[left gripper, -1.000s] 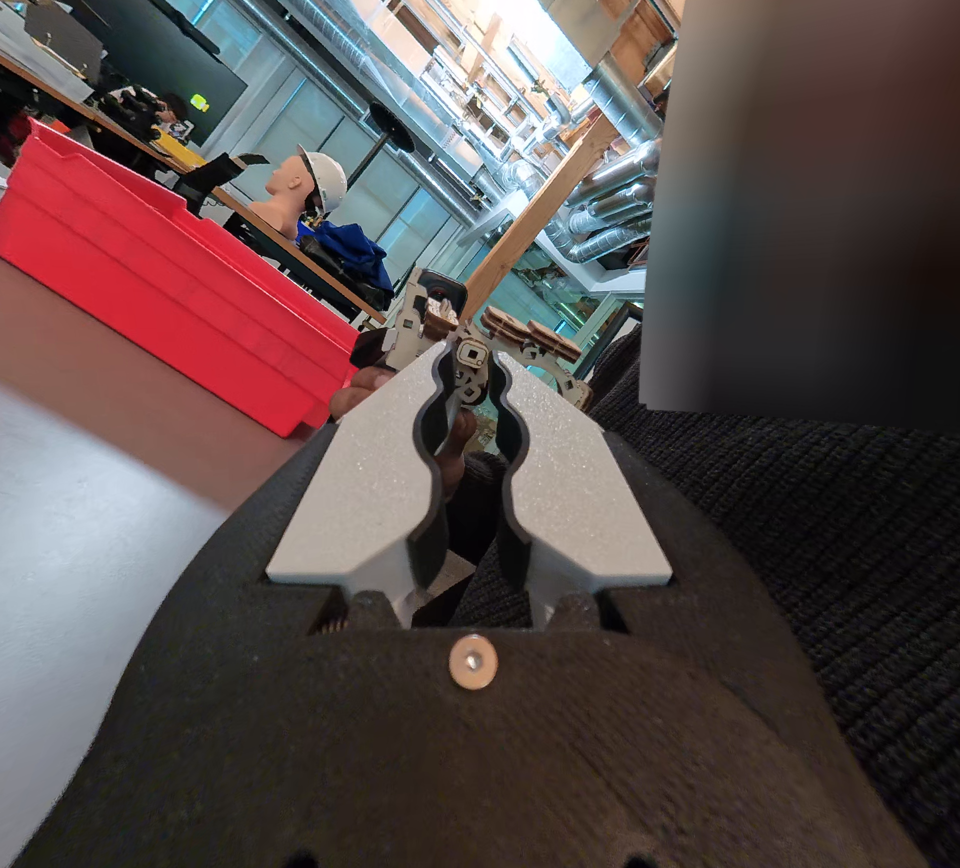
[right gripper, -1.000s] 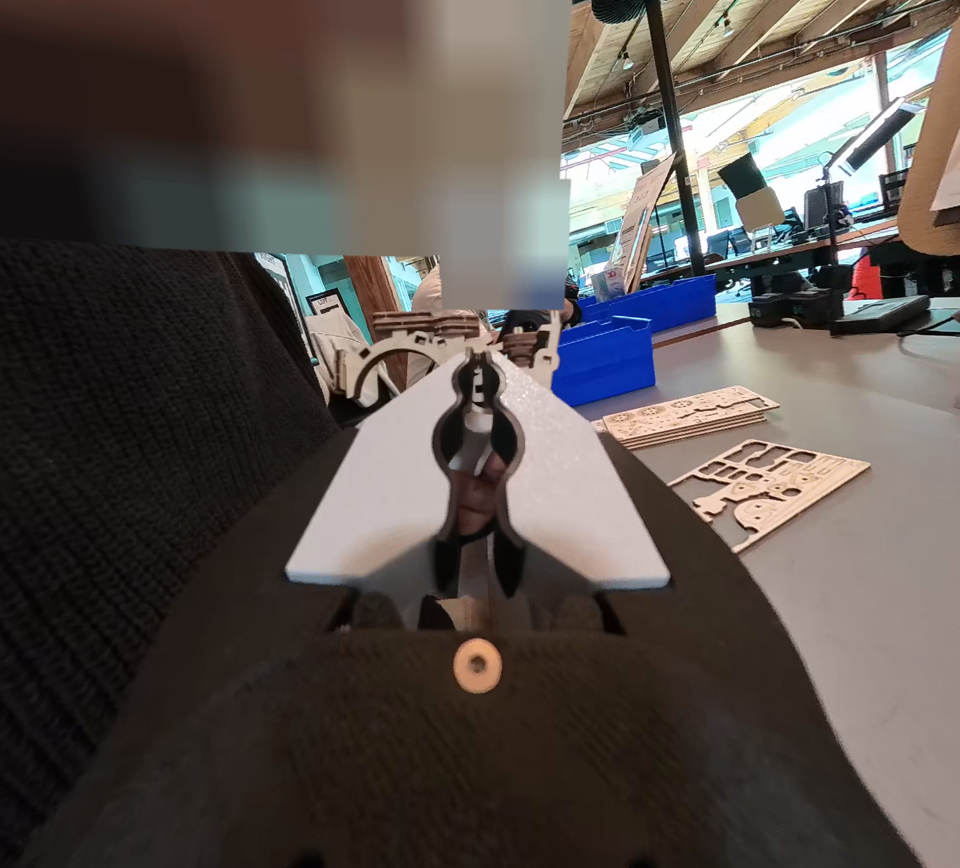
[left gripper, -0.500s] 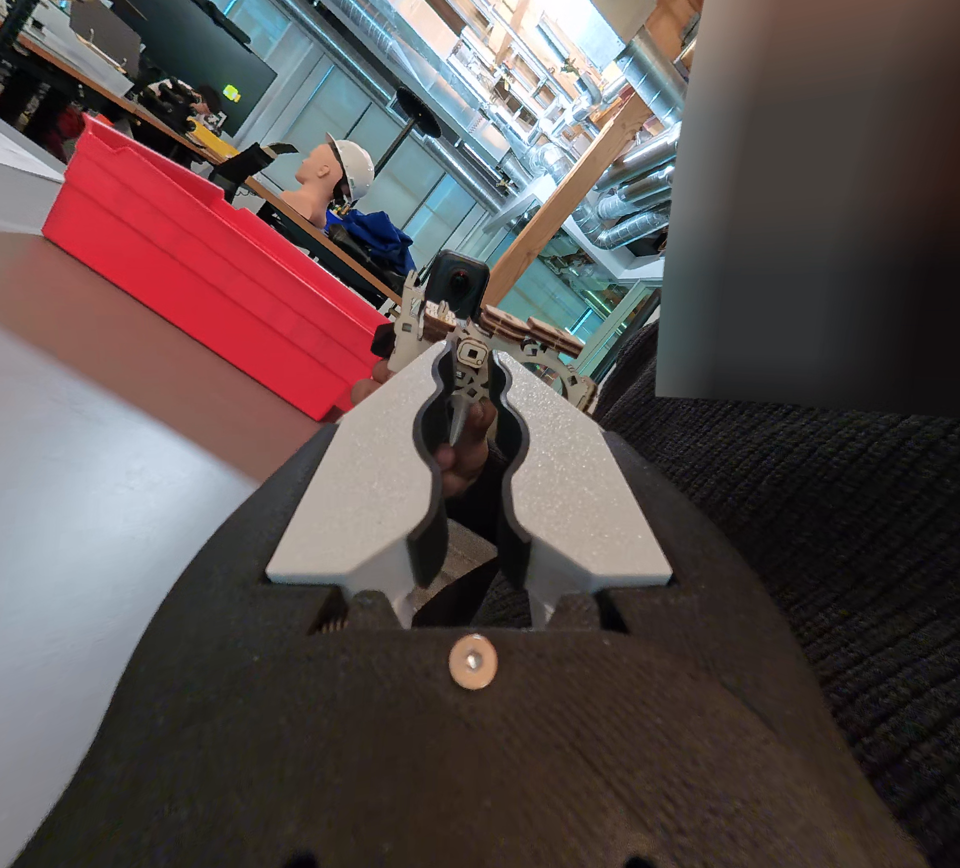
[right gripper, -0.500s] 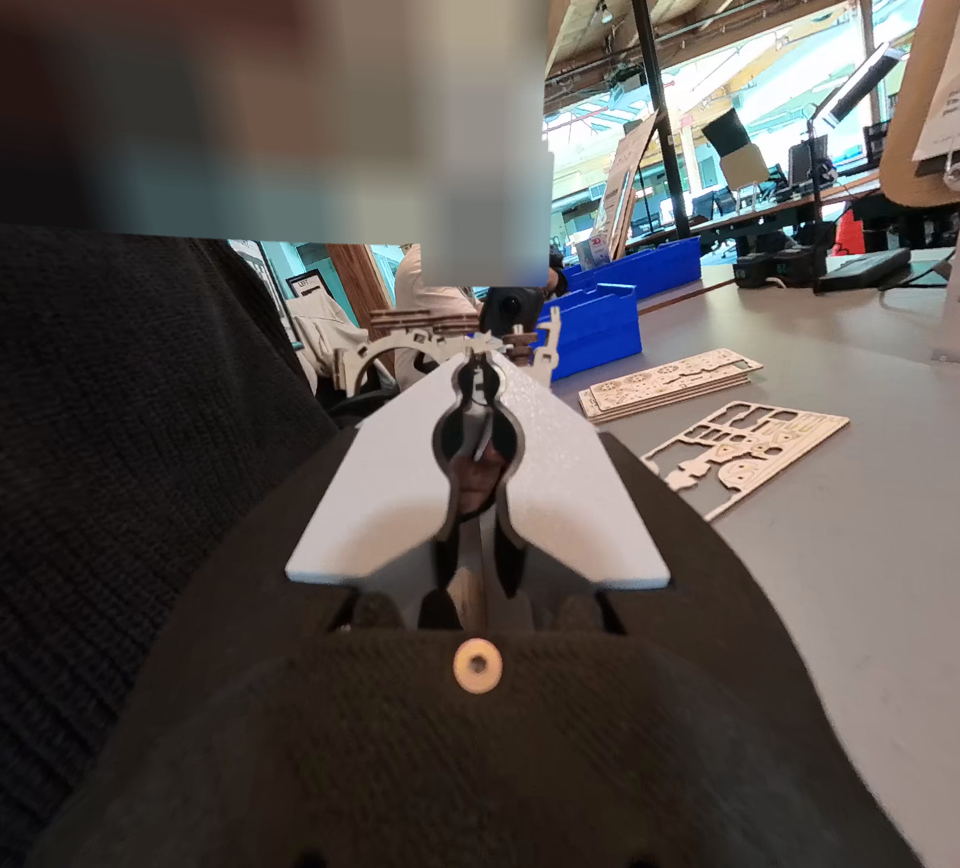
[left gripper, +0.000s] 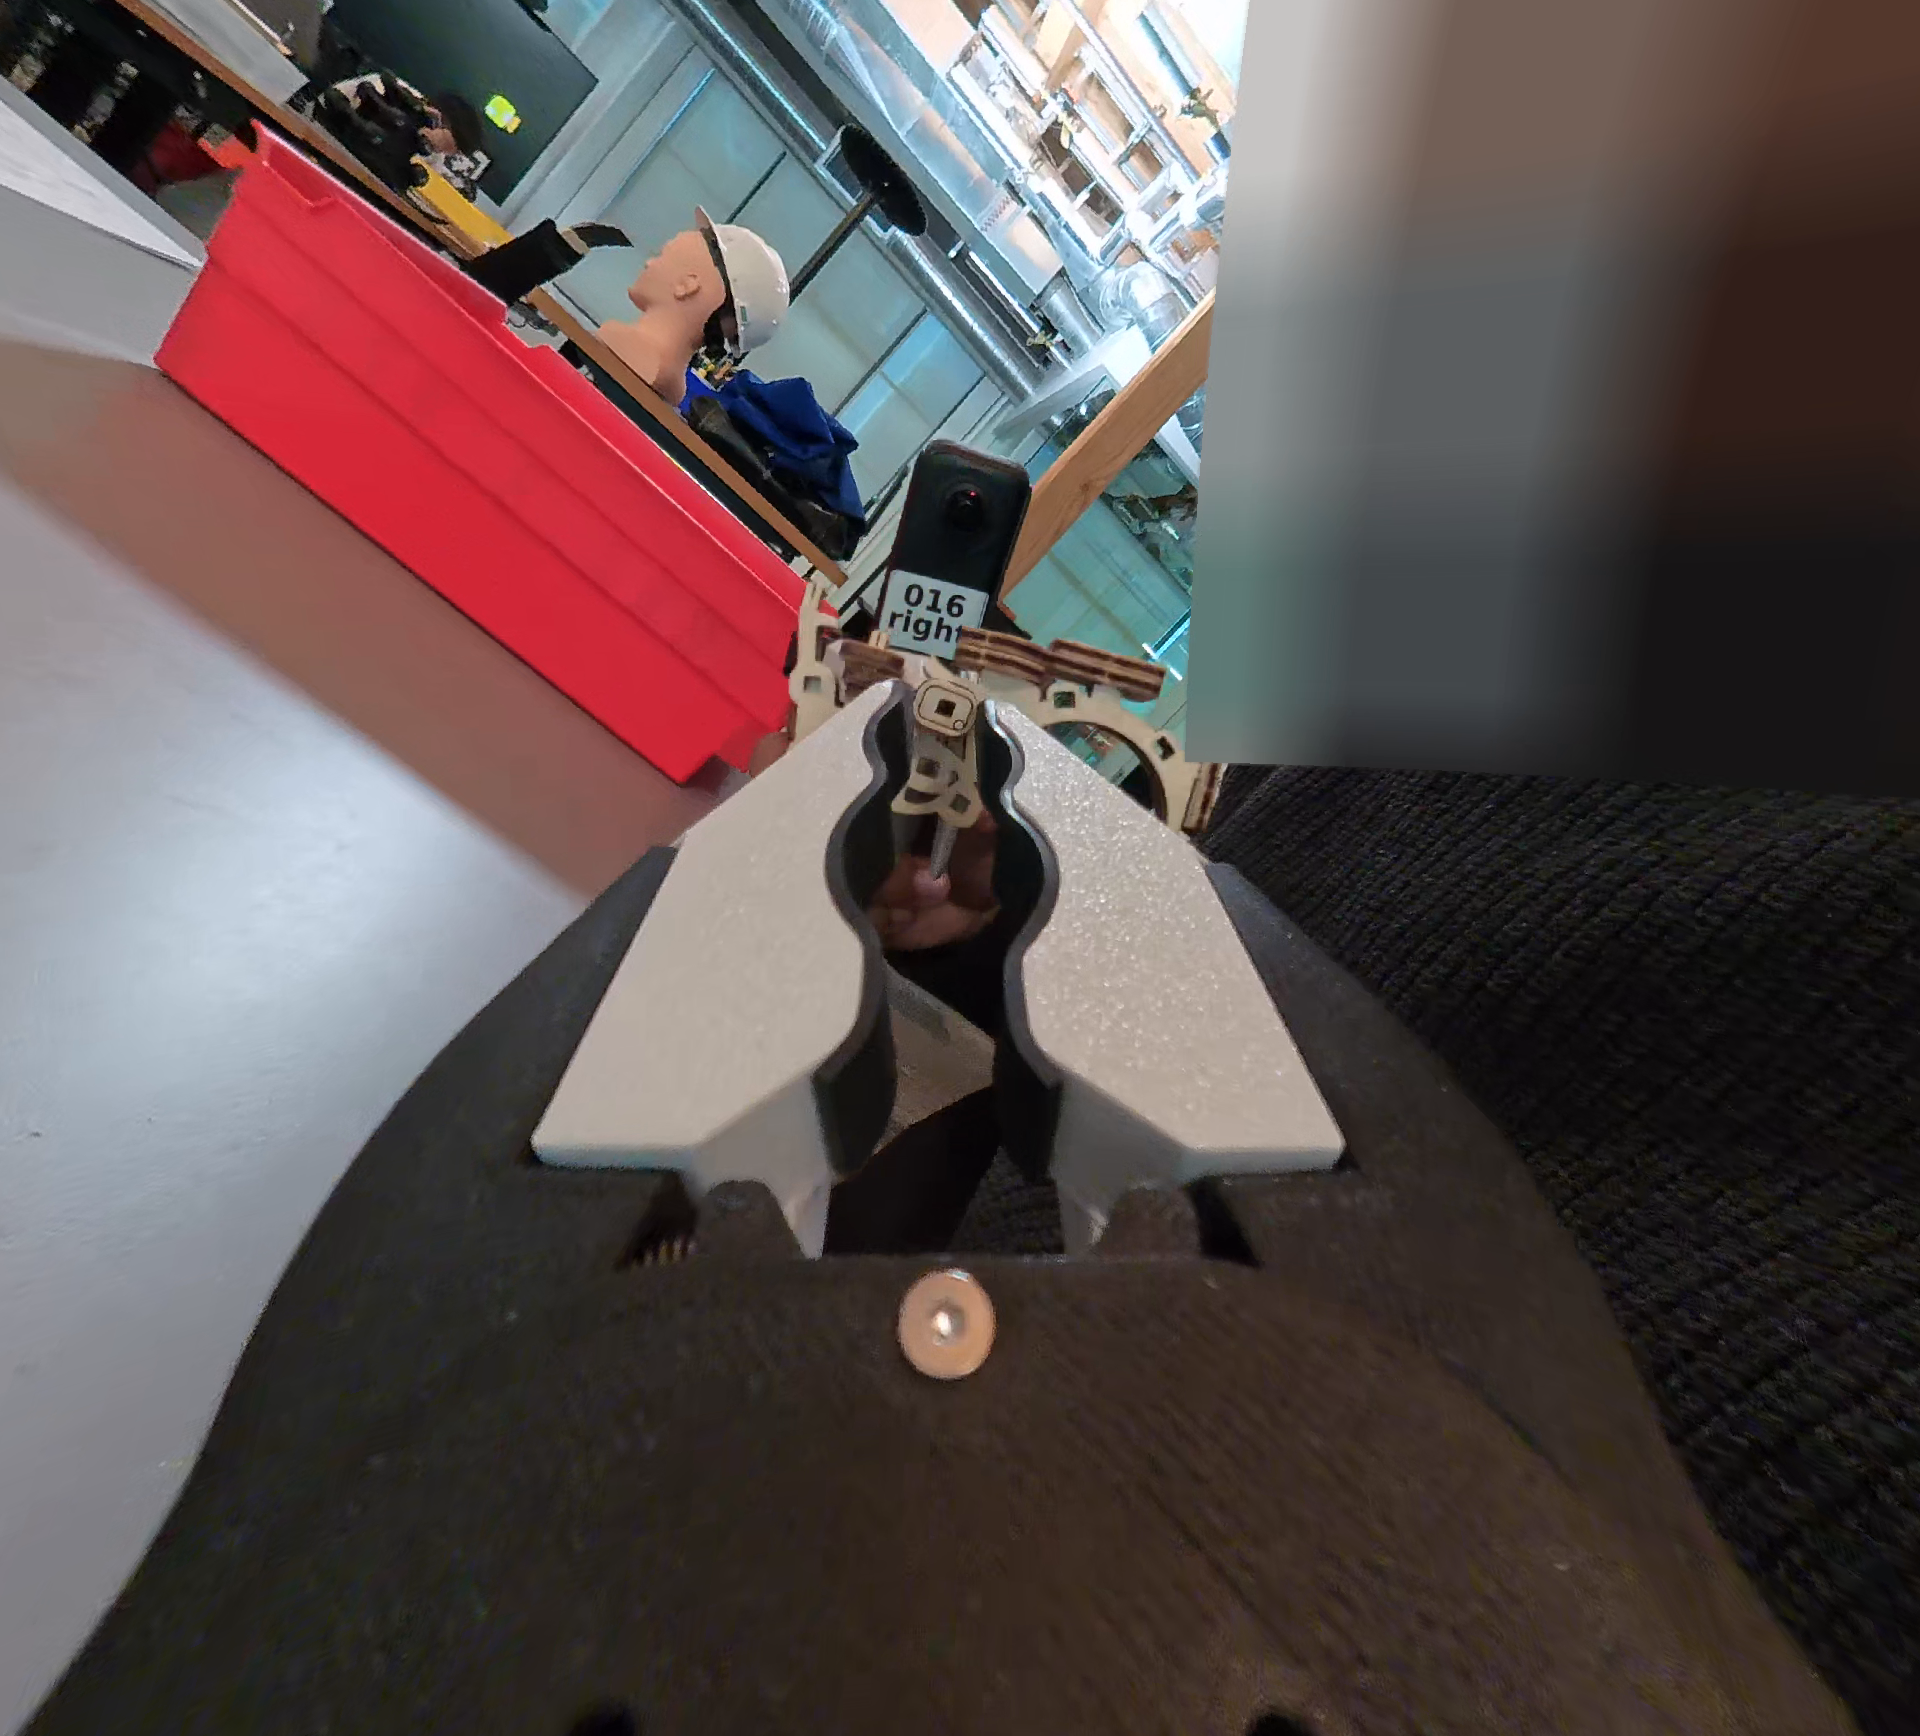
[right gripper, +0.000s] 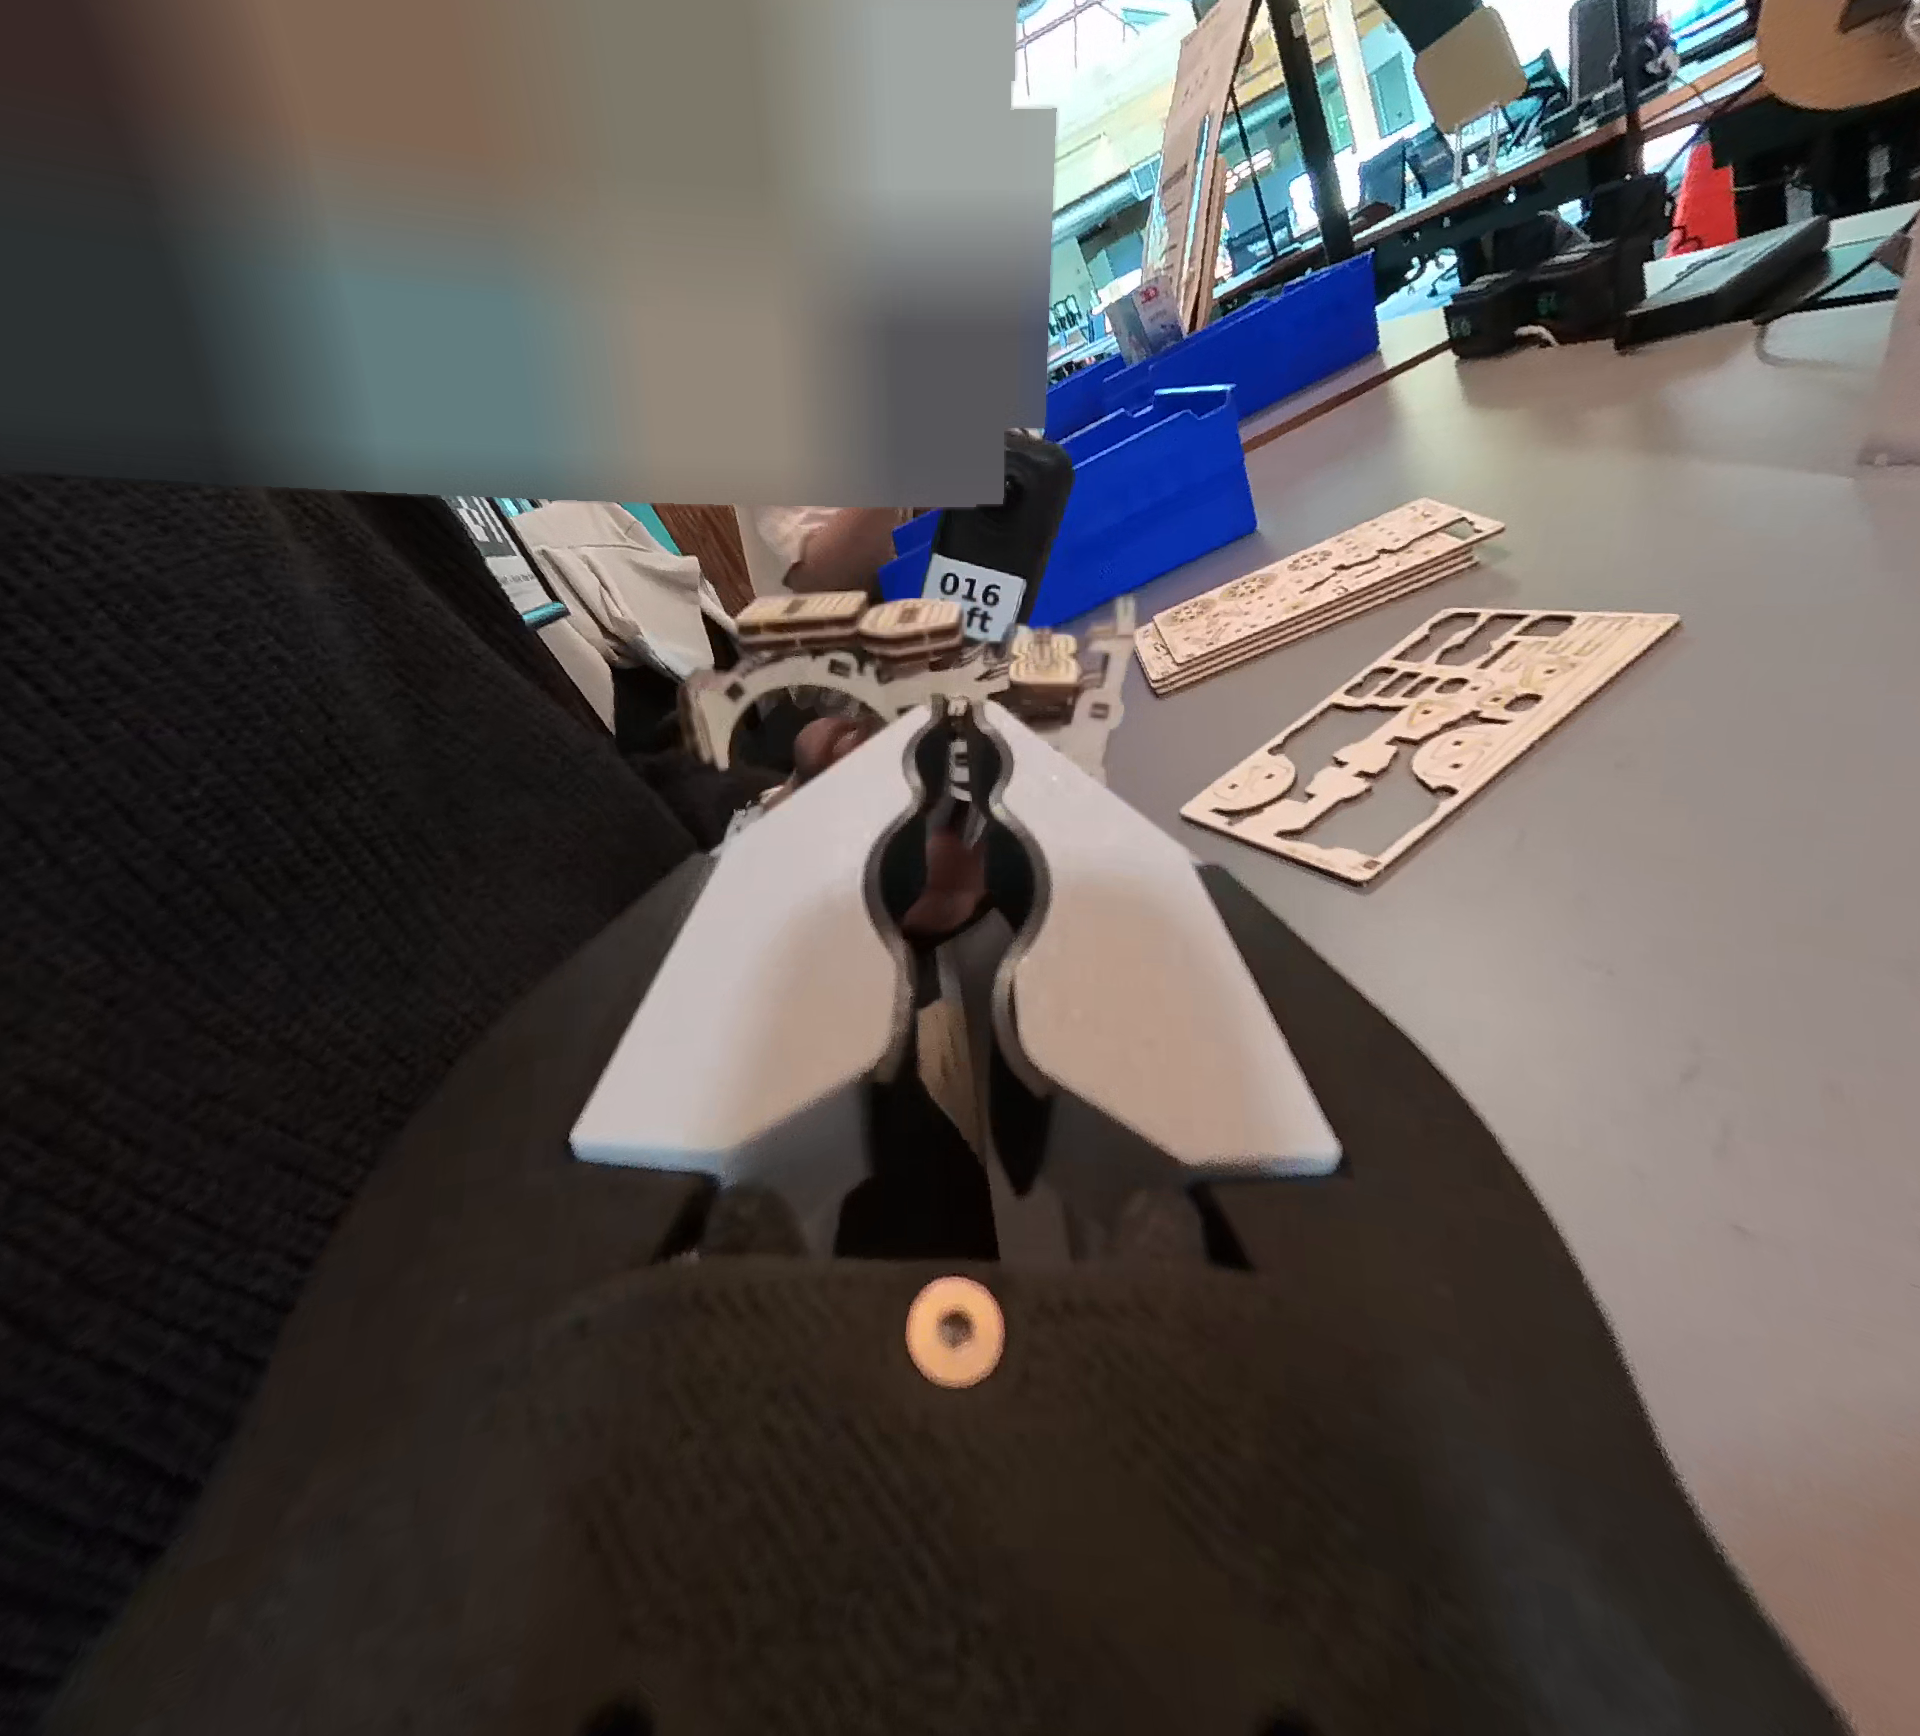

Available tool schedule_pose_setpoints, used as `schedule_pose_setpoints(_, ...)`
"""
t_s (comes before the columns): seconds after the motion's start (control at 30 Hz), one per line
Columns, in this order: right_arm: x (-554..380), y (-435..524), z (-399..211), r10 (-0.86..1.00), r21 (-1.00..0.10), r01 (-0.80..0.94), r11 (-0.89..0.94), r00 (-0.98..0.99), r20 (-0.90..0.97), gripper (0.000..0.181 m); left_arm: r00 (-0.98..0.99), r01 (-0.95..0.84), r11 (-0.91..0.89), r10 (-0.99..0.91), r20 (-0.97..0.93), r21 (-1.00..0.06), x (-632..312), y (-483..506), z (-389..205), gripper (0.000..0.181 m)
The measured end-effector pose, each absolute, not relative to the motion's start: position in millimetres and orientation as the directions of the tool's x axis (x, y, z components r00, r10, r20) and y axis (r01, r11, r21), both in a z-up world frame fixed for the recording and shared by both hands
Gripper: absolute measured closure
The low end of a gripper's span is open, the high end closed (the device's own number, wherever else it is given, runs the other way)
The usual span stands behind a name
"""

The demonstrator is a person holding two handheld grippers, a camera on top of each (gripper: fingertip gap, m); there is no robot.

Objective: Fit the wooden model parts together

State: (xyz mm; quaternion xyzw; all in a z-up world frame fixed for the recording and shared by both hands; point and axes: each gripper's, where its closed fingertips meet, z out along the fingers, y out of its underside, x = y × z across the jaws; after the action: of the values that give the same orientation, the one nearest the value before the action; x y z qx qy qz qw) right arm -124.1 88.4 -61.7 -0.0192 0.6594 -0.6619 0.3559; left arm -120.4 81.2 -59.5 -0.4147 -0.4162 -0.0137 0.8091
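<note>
Above the near edge of the counter (right gripper: 1714, 1011), close to the person's dark sweater, both tools meet at the wooden model (right gripper: 831, 689). The left hand-held gripper (left gripper: 940, 720) is closed on a small flat wooden piece (left gripper: 943, 736) with a square hole at its tip. The right hand-held gripper (right gripper: 956, 715) is pinched on the model's thin edge, fingers nearly touching.

Change over the last second: the two tools have drawn closer, the opposite camera now looms larger behind the model in both views, and the small piece's tip sits right at the model's frame. Judged: insertion is about to start or is under way; seating not visible.

The small piece's long axis runs along the left fingers, pointing away toward the model. The model's ring frame stands upright, its stacked blocks running left-right across the top.

Spare part sheets (right gripper: 1434, 730) lie flat on the counter to the right, a blue bin (right gripper: 1164, 491) farther off, and a red bin (left gripper: 468, 481) to the left.
</note>
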Motion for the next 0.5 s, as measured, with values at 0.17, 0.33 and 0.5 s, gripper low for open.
schedule_pose_setpoints(0.17, -125.1, 89.0, -69.7, -0.467, -0.899, 0.409, 0.153, -0.772, -0.431, 0.179, 0.654, 0.375, 0.656, 0.313, 0.689, -0.655, -122.7, 82.7, -61.3, 0.171)
schedule_pose_setpoints(0.33, -130.1, 90.4, -69.0, -0.455, -0.899, 0.416, 0.136, -0.78, -0.43, 0.179, 0.649, 0.384, 0.659, 0.306, 0.697, -0.647, -125.3, 83.1, -62.3, 0.171)
schedule_pose_setpoints(0.5, -132.5, 92.7, -68.9, -0.458, -0.896, 0.422, 0.142, -0.774, -0.437, 0.18, 0.652, 0.398, 0.63, 0.317, 0.689, -0.667, -124.4, 87.1, -65.2, 0.171)
